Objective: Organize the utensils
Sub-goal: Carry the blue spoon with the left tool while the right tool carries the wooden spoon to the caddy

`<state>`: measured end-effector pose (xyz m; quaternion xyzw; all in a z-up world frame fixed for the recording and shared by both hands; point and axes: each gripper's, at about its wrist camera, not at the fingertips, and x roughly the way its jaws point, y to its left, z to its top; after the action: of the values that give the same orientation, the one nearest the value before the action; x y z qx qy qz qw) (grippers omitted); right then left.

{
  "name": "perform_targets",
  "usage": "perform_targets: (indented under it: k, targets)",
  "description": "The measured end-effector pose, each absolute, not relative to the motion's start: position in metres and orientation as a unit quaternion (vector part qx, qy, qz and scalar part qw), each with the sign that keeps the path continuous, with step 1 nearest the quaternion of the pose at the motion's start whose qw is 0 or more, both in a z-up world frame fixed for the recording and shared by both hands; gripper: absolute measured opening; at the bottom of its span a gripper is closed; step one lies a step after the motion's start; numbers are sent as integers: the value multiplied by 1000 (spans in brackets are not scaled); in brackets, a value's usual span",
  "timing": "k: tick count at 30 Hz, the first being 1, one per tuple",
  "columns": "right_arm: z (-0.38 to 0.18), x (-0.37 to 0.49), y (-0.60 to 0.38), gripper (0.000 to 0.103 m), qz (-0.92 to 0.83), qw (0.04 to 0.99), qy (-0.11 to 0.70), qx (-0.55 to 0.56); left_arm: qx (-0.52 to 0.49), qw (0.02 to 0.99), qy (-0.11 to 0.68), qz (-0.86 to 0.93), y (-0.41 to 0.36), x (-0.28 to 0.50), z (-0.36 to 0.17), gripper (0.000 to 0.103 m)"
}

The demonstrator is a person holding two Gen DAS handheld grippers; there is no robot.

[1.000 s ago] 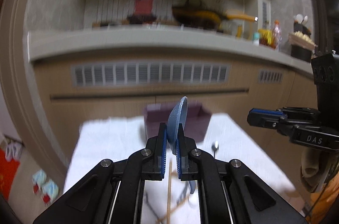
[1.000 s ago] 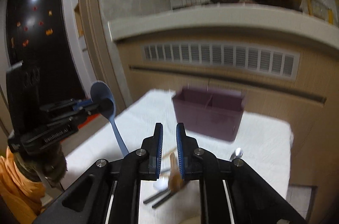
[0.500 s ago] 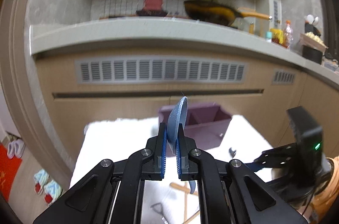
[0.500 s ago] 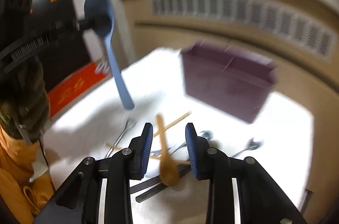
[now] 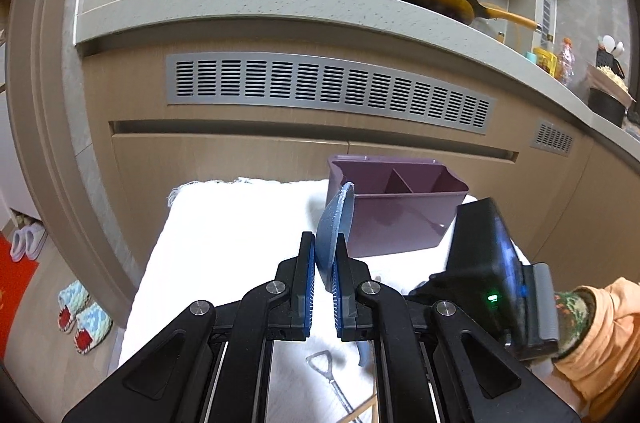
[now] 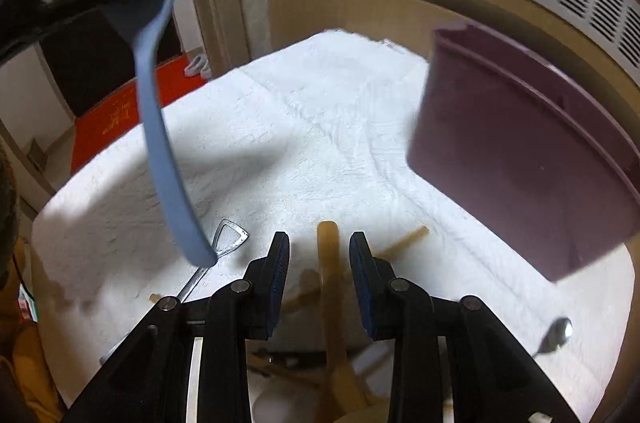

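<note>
The left gripper (image 5: 323, 255) has its jaws clenched on the bowl of a blue plastic spoon (image 5: 334, 227), whose handle hangs down over the white towel-covered desk (image 5: 224, 223), in front of the purple plastic divided utensil holder (image 5: 394, 207) standing at the desk's far edge. The right gripper (image 6: 319, 255) points down at the scattered utensils with its jaws released, having just been opening; a tan wooden spoon handle (image 6: 329, 255) lies on the desk between them, untouched by the pads. A metal utensil with a triangular loop end (image 6: 228, 237) lies just left of the right gripper.
</note>
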<state>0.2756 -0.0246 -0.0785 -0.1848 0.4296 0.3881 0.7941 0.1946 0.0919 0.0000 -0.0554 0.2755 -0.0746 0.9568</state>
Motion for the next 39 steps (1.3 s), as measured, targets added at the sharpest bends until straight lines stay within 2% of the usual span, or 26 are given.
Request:
perform_targets:
  k: [3, 11, 17, 26, 31, 35, 39]
  targets:
    - [-92, 276, -21, 13, 377, 784, 450, -202, -59, 955, 280, -72, 96, 192, -4, 8]
    - [-47, 251, -62, 12, 386, 813, 418, -120, -68, 951, 289, -81, 89, 182, -10, 8]
    - [18, 213, -111, 12, 379, 859, 340, -48, -61, 955, 273, -102, 66, 178, 4, 8]
    - [132, 229, -136, 12, 332, 923, 193, -31, -19, 981, 148, -124, 40, 212, 98, 8]
    - [179, 260, -147, 12, 289, 946, 141, -39, -3, 986, 112, -127, 31, 257, 127, 8]
    - [177, 294, -149, 12, 253, 957, 127, -54, 18, 984, 125, -124, 21, 300, 117, 8]
    - [147, 331, -152, 12, 242, 956, 157, -55, 14, 977, 173, -124, 17, 343, 78, 8]
